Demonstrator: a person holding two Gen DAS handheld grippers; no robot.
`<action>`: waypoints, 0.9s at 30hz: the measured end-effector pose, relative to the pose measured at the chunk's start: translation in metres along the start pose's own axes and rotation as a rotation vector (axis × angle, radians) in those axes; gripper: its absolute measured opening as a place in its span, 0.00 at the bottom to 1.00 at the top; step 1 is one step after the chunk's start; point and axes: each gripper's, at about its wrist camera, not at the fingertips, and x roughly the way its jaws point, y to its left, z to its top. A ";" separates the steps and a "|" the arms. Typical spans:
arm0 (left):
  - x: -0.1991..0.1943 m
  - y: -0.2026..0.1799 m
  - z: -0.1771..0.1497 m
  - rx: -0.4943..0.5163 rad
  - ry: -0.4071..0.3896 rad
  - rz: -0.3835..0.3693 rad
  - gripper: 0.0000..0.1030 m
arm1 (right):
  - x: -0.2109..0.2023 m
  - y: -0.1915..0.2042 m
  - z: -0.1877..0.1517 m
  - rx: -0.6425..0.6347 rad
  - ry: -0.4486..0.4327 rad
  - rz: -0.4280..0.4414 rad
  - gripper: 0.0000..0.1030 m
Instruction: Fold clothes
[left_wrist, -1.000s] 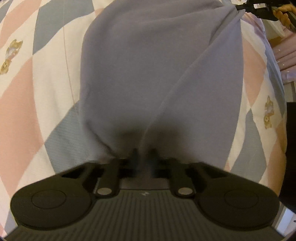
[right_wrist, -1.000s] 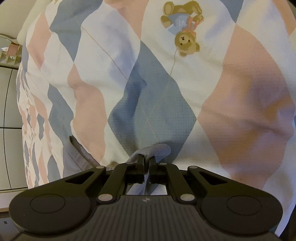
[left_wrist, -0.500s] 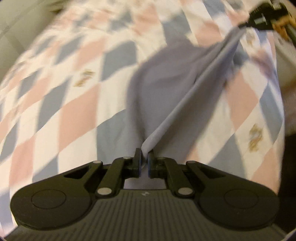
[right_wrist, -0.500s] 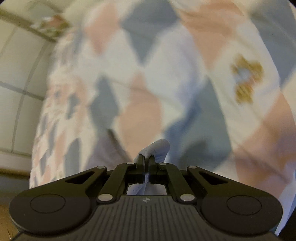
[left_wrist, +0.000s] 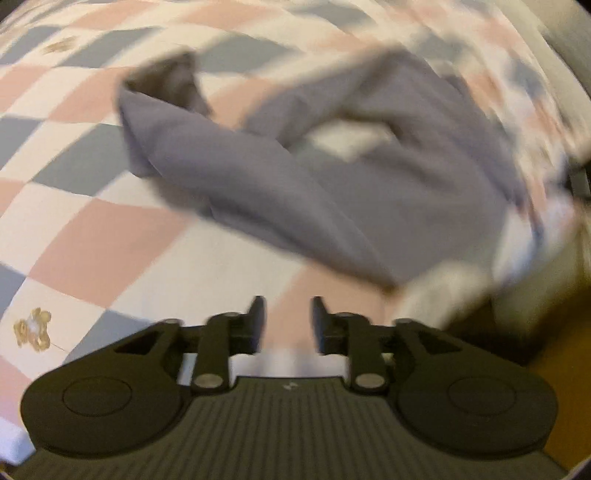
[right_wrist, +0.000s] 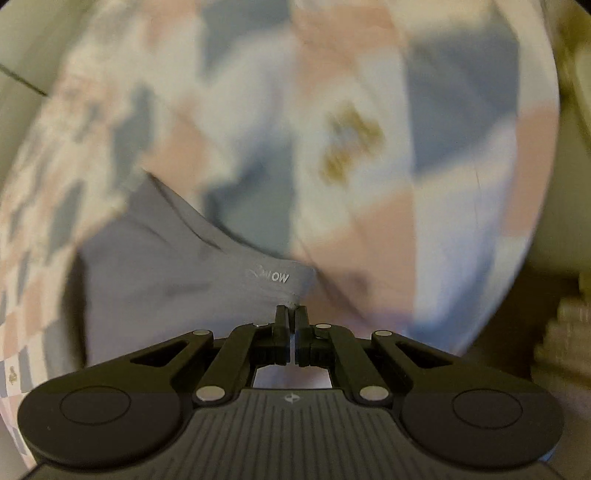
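grey garment (left_wrist: 332, 177) lies rumpled on the bed (left_wrist: 92, 251) mid-frame, looks mid-fold. left tool (left_wrist: 286, 319) gapes wide, holding nothing. right tool (right_wrist: 291, 317) is pinched on its edge, lower centre. next needs laying that edge flat.

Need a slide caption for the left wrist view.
Left gripper, jaws open and empty, above the crumpled grey garment on a checked bedsheet.
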 end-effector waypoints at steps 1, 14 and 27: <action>0.004 -0.002 0.001 -0.039 -0.005 0.020 0.41 | 0.007 0.001 -0.002 -0.017 0.012 -0.009 0.02; 0.128 -0.069 0.062 -0.009 0.144 0.458 0.56 | 0.032 0.040 0.004 -0.224 0.009 -0.005 0.03; 0.151 -0.034 0.054 -0.246 0.199 0.412 0.00 | 0.033 0.042 0.001 -0.399 -0.041 -0.053 0.03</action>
